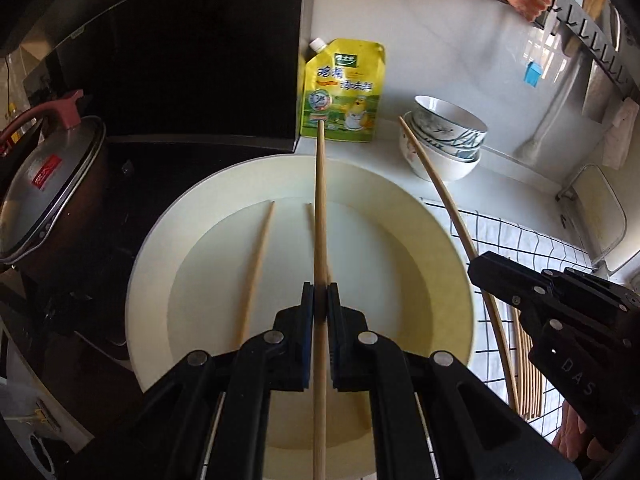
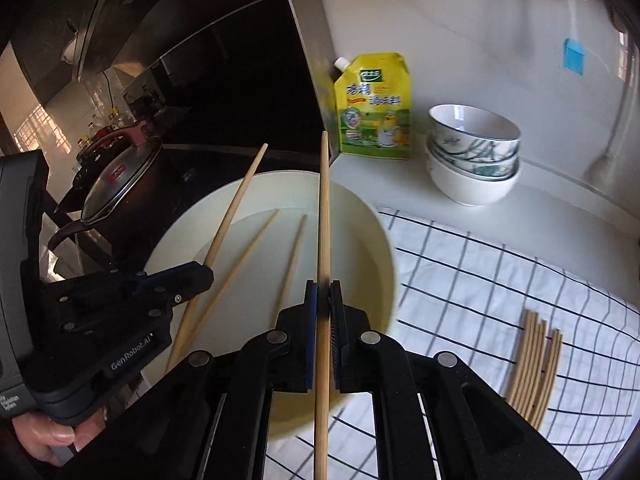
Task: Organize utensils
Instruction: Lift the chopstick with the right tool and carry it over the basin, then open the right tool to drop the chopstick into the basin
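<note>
Pale bamboo chopsticks are split between places: the left gripper [image 1: 320, 300] pinches one chopstick [image 1: 320, 208] over a cream basin [image 1: 160, 280], the right gripper [image 2: 323, 300] pinches another [image 2: 325, 216] above the basin's right rim, two more [image 2: 256, 248] lie loose inside the basin, and a bundle [image 2: 534, 364] rests on the checked cloth [image 2: 480, 272] to the right. Far behind stand a yellow seasoning pouch [image 1: 344, 92] and stacked bowls [image 2: 474, 160]; a lidded pot [image 1: 52, 184] sits left. The bundle's near ends are blurred.

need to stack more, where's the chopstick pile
In the right wrist view the pile lies at lower right on the checked cloth, right of the basin; the bowls sit beyond it.
</note>
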